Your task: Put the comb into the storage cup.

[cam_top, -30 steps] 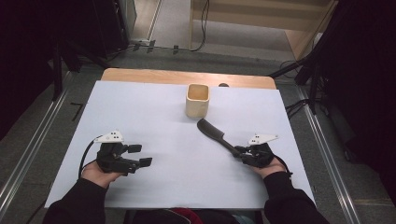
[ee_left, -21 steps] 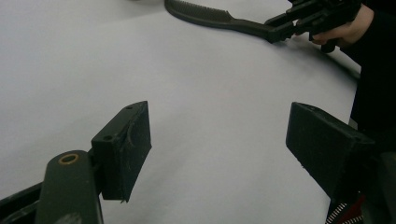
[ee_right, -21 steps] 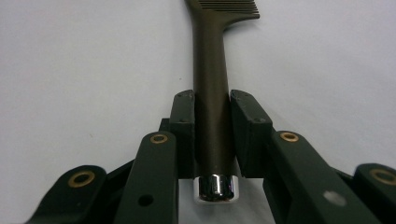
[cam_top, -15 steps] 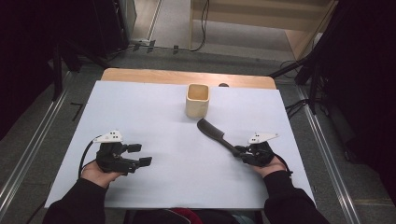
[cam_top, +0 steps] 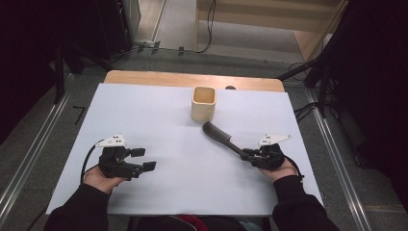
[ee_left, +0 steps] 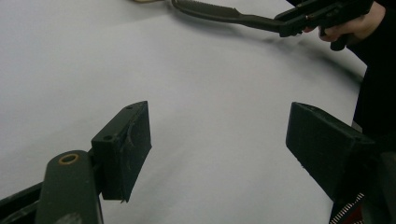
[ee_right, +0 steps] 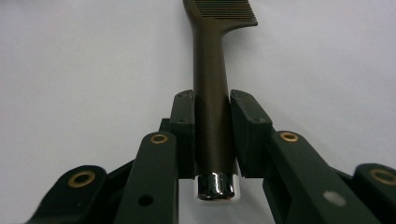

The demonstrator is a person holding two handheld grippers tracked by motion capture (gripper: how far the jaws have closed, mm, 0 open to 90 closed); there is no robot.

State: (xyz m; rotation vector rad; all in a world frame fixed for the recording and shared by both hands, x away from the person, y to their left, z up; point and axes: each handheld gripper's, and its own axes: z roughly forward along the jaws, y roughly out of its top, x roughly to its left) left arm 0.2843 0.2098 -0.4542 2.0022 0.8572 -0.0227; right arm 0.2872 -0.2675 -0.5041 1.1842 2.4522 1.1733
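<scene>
The cup (cam_top: 204, 103) sits near the table's (cam_top: 144, 115) far edge, about centered. The comb (cam_top: 223, 139) lies just in front of it, angled toward the right edge.

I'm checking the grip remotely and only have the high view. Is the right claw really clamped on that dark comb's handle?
Observer: Yes. In the right gripper view both jaws of the right claw press the sides of the comb handle, near its end.
Operator: What's at the very end of the handle?
Observer: A shiny metal cap, sticking out just behind the jaws.
Operator: And the left claw?
Observer: The left claw is wide open over bare white table, holding nothing.
</scene>
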